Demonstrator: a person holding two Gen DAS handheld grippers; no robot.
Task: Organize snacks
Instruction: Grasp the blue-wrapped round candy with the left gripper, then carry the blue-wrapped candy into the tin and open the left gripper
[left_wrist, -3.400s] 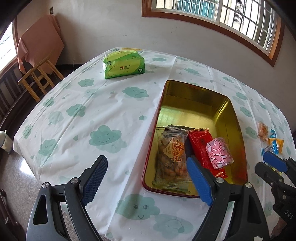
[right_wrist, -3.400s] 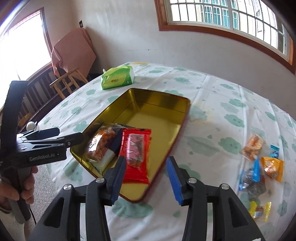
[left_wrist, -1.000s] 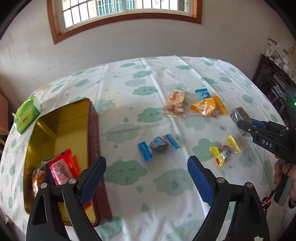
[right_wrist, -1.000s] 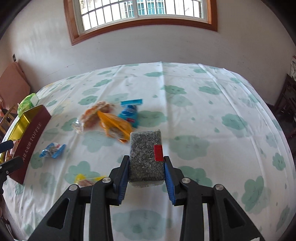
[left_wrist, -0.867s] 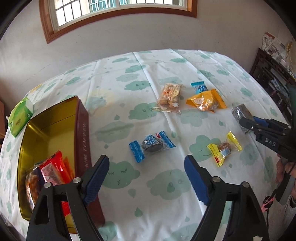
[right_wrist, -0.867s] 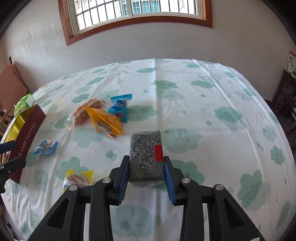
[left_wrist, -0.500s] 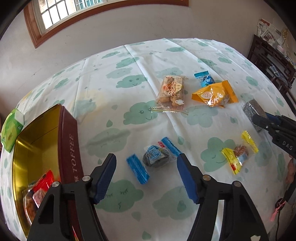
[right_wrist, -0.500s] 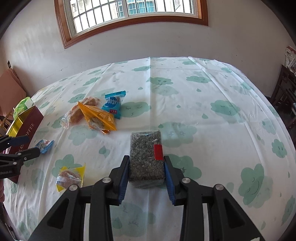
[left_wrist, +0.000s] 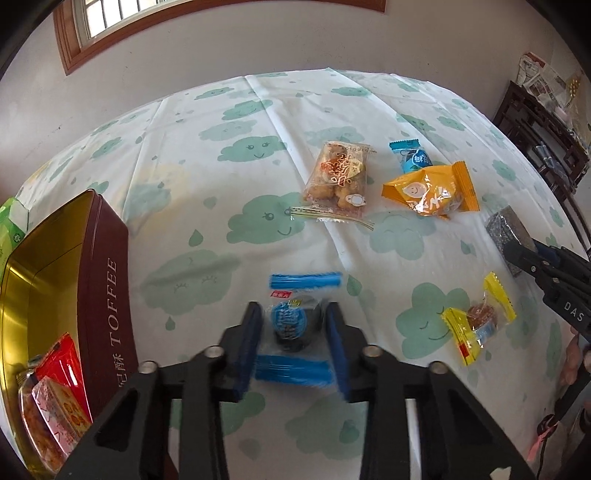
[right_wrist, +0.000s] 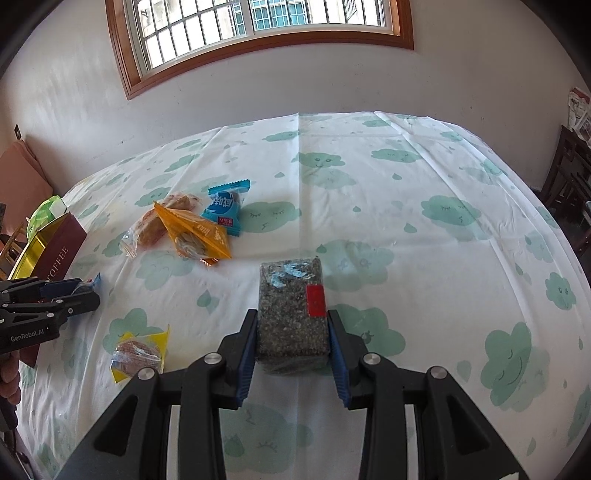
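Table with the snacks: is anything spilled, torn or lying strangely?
Nothing stands out. The packets look intact. The orange packet leans partly over the clear biscuit packet, while the yellow candy lies apart on the tablecloth.

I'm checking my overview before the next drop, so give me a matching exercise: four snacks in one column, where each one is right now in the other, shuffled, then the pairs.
Things:
1. Grey speckled block snack with a red sticker
2. Blue-ended wrapper with a dark round snack
3. Yellow-ended wrapper with a brown sweet
4. Red foil packet

Places:
A. Inside the gold-lined toffee tin
B. Loose on the cloud-print tablecloth, between the two grippers
C. Between the pads of the right gripper
D. Between the pads of the left gripper, whose jaws have just closed

Pairs: 1-C, 2-D, 3-B, 4-A
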